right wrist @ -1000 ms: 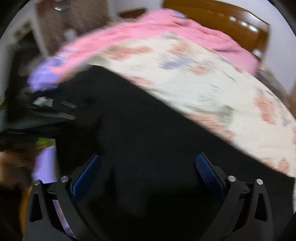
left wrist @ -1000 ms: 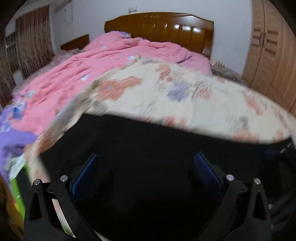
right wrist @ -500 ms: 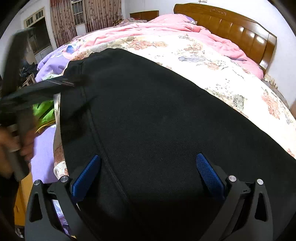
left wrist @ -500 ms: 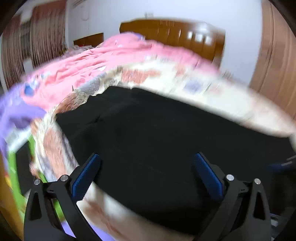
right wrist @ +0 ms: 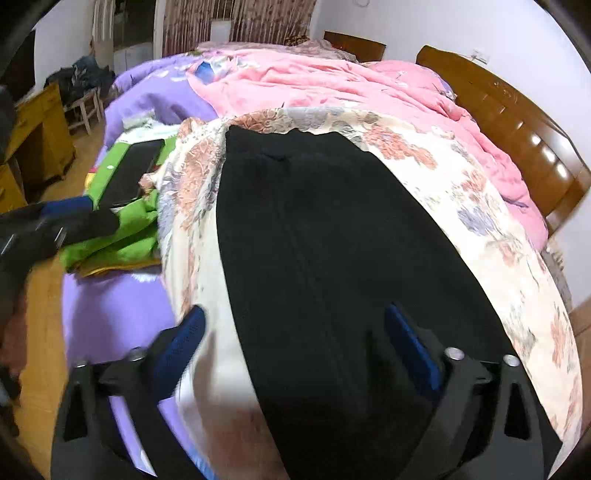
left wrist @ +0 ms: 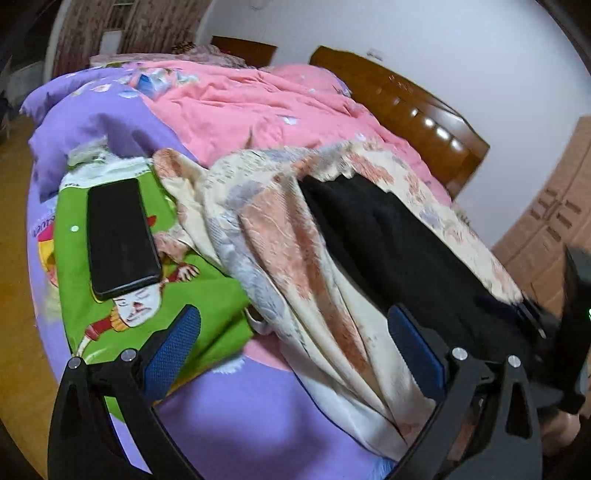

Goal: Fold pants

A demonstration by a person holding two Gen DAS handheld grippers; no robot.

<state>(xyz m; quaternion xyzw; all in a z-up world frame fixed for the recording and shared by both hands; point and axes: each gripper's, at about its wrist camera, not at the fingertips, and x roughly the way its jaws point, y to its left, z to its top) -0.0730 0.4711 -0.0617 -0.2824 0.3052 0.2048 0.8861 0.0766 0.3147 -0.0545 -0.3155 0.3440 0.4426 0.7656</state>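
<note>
Pants, black, are laid lengthwise on a floral quilt on the bed, with one narrow end toward the pink duvet. No cross fold is visible.

Right gripper: jaws are closing from wide, straddling the near left edge of the pants; pads are not seen pressing on cloth. Left gripper: jaws are held wide and empty, off to the left of the pants over the quilt's hanging folds and a purple sheet.

Risks, as judged: quilt fabric may be pinched together with the pants edge, since the left pad sits over the quilt; then the quilt would be dragged along. With one gripper away from the pants, a one-sided lift would skew the fold.

Surface is soft, rumpled and layered. Left of the pants, a phone rests on a green printed cloth. Beyond the pants, a wooden headboard, curtains, and a white wall are noted.
</note>
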